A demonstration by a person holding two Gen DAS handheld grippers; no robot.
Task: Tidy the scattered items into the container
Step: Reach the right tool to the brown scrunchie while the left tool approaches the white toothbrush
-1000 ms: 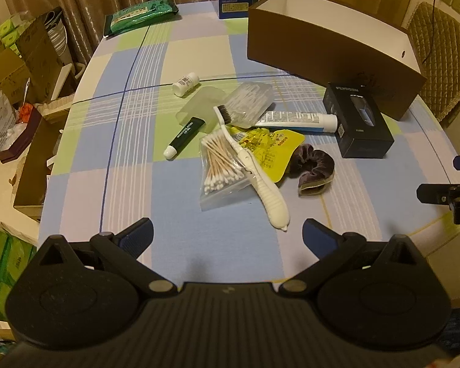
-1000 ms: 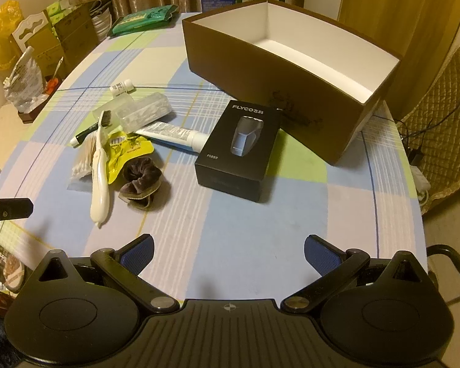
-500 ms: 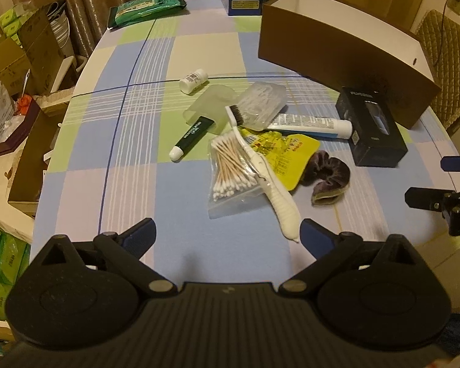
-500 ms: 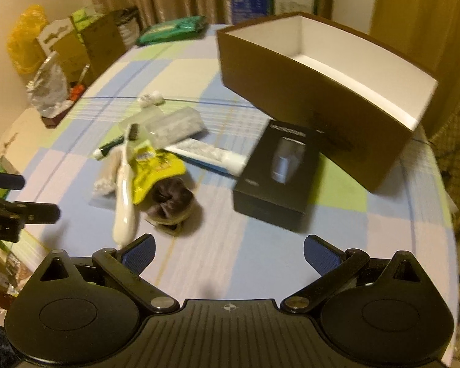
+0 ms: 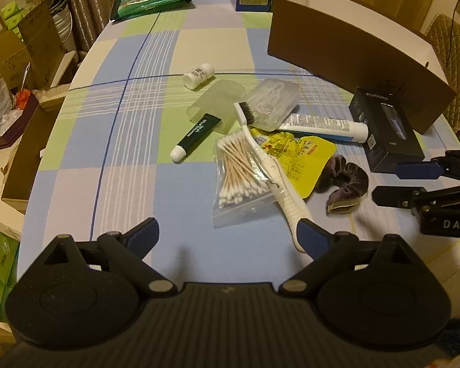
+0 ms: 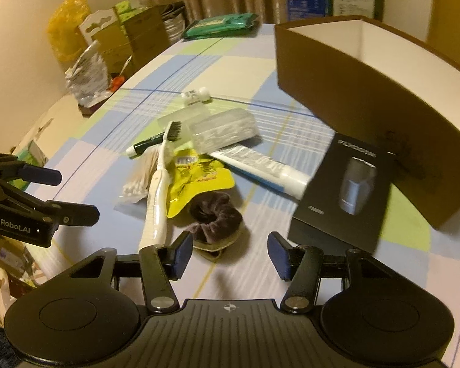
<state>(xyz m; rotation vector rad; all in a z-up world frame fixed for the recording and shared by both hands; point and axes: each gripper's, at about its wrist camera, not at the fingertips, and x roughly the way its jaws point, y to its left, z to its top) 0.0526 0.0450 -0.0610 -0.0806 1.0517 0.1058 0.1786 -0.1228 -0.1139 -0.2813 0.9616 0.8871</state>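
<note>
as right tool (image 6: 230, 253) neared scrunchie (image 6: 216, 214) — jaws narrowed.

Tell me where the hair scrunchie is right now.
The scrunchie lies on the table just ahead of the open right tongs, touching the yellow packet, with the black box to its right.

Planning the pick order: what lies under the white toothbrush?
The toothbrush lies across the cotton swab bag and the yellow pouch. Its handle end is hidden behind the left gripper finger.
</note>
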